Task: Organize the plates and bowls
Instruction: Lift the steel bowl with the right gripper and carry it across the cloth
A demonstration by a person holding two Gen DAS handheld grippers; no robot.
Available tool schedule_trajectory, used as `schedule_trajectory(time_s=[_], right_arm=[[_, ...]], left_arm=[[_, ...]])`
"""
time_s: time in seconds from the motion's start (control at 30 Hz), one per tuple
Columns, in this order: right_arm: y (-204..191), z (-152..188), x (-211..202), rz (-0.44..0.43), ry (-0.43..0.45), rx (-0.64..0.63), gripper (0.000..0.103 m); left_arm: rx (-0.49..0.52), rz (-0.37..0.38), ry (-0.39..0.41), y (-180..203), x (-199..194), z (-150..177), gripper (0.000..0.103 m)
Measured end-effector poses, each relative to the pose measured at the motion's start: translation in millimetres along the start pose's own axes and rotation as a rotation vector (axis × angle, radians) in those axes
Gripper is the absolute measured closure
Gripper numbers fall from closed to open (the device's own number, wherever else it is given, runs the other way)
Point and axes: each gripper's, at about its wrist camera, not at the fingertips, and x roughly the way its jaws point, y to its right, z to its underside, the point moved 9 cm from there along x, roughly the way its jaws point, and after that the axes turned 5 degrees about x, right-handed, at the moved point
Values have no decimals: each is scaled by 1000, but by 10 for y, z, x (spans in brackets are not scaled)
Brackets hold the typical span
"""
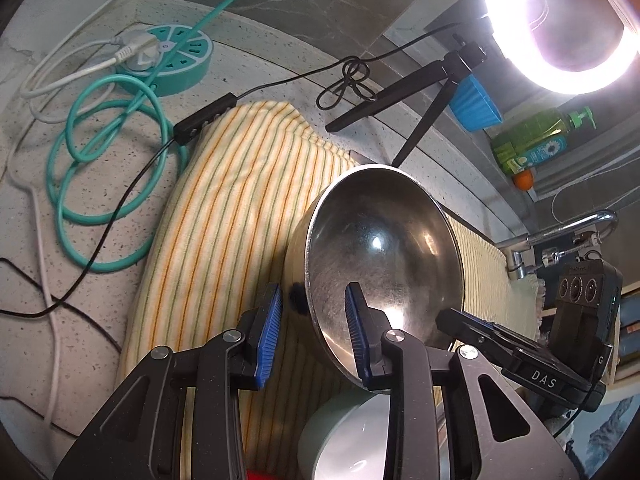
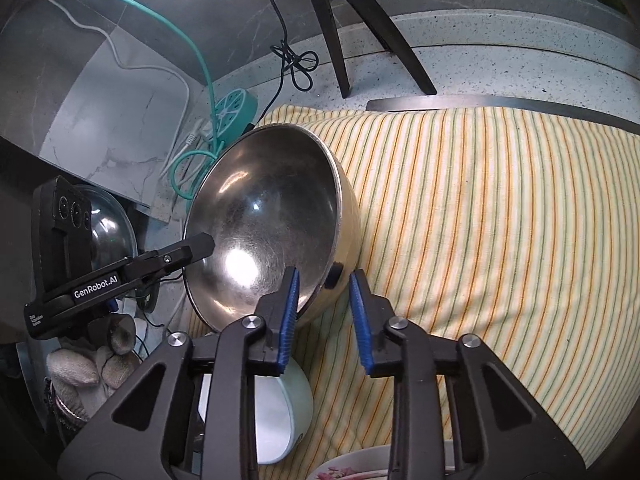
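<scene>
The steel bowl was tilted on its side above the striped cloth, rim pinched from both sides. The left gripper straddled the rim, one finger inside the bowl and one outside, and looked clenched on it. The right gripper likewise had one finger inside and one outside the rim near a small dark knob; its pads looked close on the wall, though contact was hard to confirm, so a grasp there was only likely.

Judged step: carrying or lowering the steel bowl with both hands. A pale green bowl sat just below it, so nesting or setting down beside it seemed the likely next move. That would call for levelling the bowl first, then letting go on both sides together.

A floral plate edge showed at the bottom.

Writing: "GenRobot.AI" on the left gripper's side, "DAS" on the right gripper's. Soap bottle label unreadable.
</scene>
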Motion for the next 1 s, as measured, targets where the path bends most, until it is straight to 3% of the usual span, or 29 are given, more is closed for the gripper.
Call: schedule_trajectory(time_s=[0.47, 0.7, 1.0], right_arm=[[-33, 86, -137, 24, 30, -18, 79], [-37, 35, -337, 33, 96, -6, 79], [-105, -39, -705, 44, 167, -44, 79]], left_arm=[[55, -30, 25, 156, -88, 53, 74], [119, -68, 49, 299, -112, 36, 74], [133, -41, 85, 497, -255, -1, 74]])
